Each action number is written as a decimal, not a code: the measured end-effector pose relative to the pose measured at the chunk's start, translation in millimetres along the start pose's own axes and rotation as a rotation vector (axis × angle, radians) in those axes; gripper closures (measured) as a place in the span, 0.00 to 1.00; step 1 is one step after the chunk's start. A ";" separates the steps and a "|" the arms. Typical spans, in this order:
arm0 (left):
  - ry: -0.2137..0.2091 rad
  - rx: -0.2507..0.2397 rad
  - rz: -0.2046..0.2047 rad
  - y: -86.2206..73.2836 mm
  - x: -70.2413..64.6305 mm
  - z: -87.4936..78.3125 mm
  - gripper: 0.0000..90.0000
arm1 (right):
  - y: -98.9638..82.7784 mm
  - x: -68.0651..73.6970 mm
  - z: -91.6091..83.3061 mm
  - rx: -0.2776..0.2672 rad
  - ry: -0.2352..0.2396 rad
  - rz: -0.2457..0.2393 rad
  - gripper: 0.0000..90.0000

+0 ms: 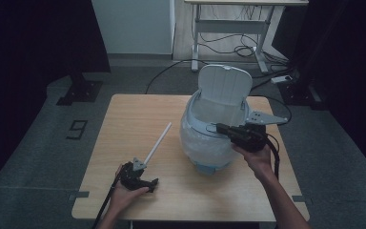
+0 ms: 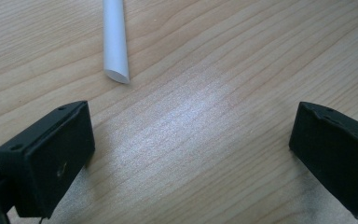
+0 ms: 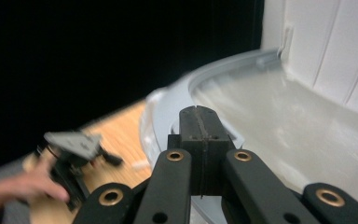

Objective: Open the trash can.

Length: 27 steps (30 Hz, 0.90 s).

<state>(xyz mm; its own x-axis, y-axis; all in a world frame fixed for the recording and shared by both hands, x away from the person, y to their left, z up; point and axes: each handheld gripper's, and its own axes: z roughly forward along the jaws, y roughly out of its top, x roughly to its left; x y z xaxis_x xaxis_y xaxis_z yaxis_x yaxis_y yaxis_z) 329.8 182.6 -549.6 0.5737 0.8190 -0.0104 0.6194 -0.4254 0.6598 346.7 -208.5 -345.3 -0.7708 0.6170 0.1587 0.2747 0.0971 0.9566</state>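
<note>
A pale blue-white bin [image 1: 209,138] with a rounded, bulging body stands on the wooden tabletop [image 1: 124,119], toward its 3 o'clock side; its ribbed lid [image 1: 225,85] is hinged at the back and stands open and upright, and a translucent liner shows inside the mouth. A thin white rod [image 1: 158,143] lies flat on the tabletop at about 9 o'clock from the bin, well apart from it and slanting from 7 toward 1 o'clock; in the left gripper view its near end [image 2: 116,74] is cut at a slant. The left tongs [image 1: 143,183] rest low on the tabletop near its 7 o'clock edge, held in the person's left hand [image 1: 124,193], with the jaws spread wide and nothing between them, the rod's near end lying just beyond the jaw tips. The right tongs [image 1: 214,127] are held by the right hand [image 1: 257,160] at the bin's rim at about 3 o'clock, reaching over the opening; in the right gripper view their jaws [image 3: 199,140] are pressed together with no visible gap, and I cannot tell whether any liner is pinched there.
</note>
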 end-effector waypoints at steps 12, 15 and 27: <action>0.006 -0.001 -0.008 -0.2 -0.9 -0.2 0.00 | -28.2 -3.3 -63.4 -0.153 -0.124 -0.045 0.51; 0.010 -0.001 -0.010 -0.4 -1.2 -0.3 0.00 | -43.7 -7.3 -75.1 -0.152 -0.161 -0.040 0.44; 0.024 -0.003 -0.025 -1.0 -1.6 -0.6 0.00 | -130.4 -35.5 -89.2 -0.041 -0.244 0.041 0.39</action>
<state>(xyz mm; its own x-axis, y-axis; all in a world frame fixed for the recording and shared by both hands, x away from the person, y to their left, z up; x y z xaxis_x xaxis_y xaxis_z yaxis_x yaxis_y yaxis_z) 328.0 181.9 -549.7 0.5447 0.8386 -0.0092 0.6320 -0.4032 0.6618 287.0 -312.6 -453.9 -0.5966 0.7905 0.1383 0.2750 0.0395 0.9606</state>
